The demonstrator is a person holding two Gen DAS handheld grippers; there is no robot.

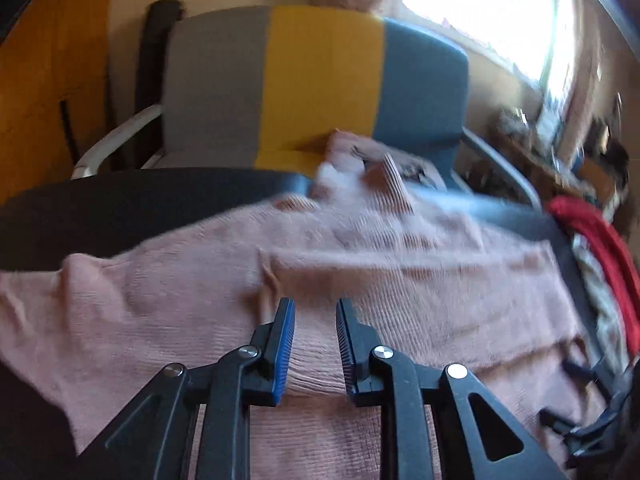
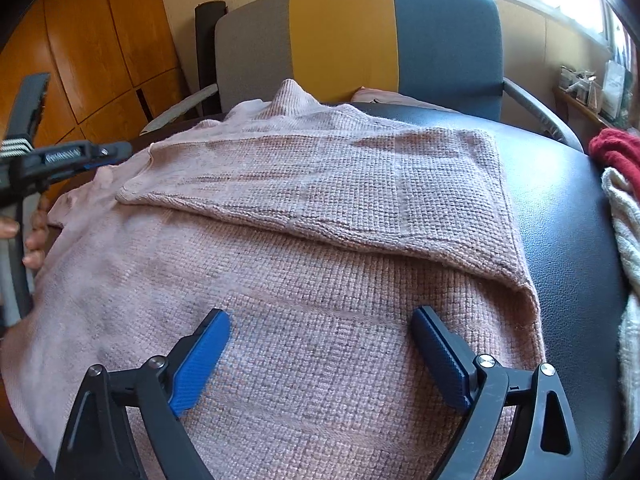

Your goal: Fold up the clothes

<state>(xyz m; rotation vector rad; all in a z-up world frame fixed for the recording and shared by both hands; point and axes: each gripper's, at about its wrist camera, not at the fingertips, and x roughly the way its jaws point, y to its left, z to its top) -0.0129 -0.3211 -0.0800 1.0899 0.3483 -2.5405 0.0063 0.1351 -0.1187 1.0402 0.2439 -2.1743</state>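
A pink knit sweater (image 2: 312, 248) lies spread on a black padded tabletop (image 2: 560, 208). One part of it is folded over the top as a flat flap (image 2: 360, 184). My right gripper (image 2: 320, 314) hovers over the near part of the sweater with its jaws wide apart and nothing between them. In the left wrist view my left gripper (image 1: 315, 302) stands low over the sweater (image 1: 420, 276), its blue pads a narrow gap apart with the fabric lying under them, not pinched. The left gripper (image 2: 114, 150) also shows at the sweater's left edge, held by a hand (image 2: 36, 232).
A chair with grey, yellow and blue panels (image 2: 344, 32) stands just behind the table. A red cloth (image 2: 616, 152) and a white knit cloth (image 2: 628, 220) lie at the table's right side. Wooden cabinets (image 2: 92, 40) fill the left; a bright window is at the upper right.
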